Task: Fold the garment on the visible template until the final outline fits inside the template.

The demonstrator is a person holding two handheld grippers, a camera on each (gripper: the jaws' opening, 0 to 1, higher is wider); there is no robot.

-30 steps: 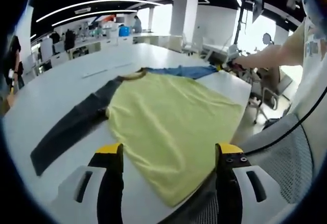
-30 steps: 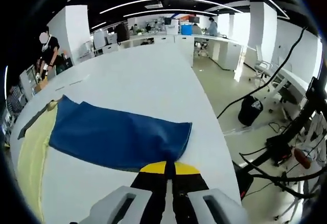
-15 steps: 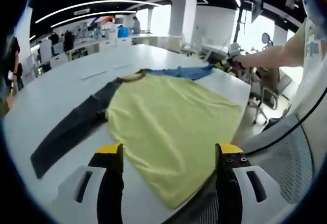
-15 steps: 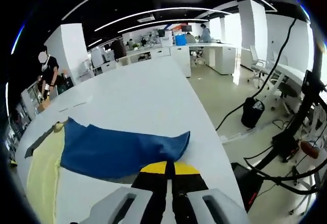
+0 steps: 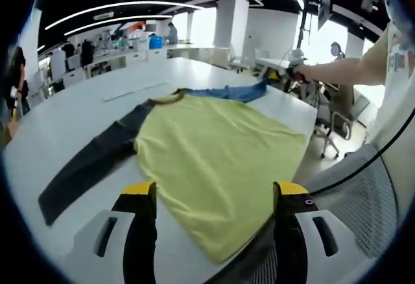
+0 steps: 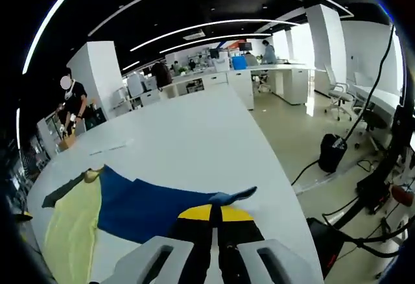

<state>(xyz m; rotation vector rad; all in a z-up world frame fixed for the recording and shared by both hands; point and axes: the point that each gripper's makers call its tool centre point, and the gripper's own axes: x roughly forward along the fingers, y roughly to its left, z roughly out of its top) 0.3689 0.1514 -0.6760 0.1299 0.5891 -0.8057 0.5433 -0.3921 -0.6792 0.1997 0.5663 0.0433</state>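
The garment lies spread on a white table (image 5: pixel 78 112): a yellow body (image 5: pixel 214 151), a dark grey sleeve (image 5: pixel 91 157) stretching to the left, and a blue sleeve (image 5: pixel 233 91) at the far side. My left gripper (image 5: pixel 214 196) hovers open over the yellow hem near the table's front edge, holding nothing. My right gripper (image 6: pixel 212 211) is shut on the cuff end of the blue sleeve (image 6: pixel 149 206), which is lifted off the table with its tip curling up. The yellow body (image 6: pixel 71 238) shows at lower left in the right gripper view.
The table edge (image 5: pixel 305 151) runs close on the right, with a mesh chair (image 5: pixel 363 200) below. A person's arm (image 5: pixel 337 70) reaches in from the right. Desks and people (image 6: pixel 71 102) stand farther back. Cables and a black bin (image 6: pixel 334 151) lie on the floor.
My right gripper has lifted the blue sleeve's cuff up off the table, and the sleeve now folds and narrows. The left gripper has stayed still and open.
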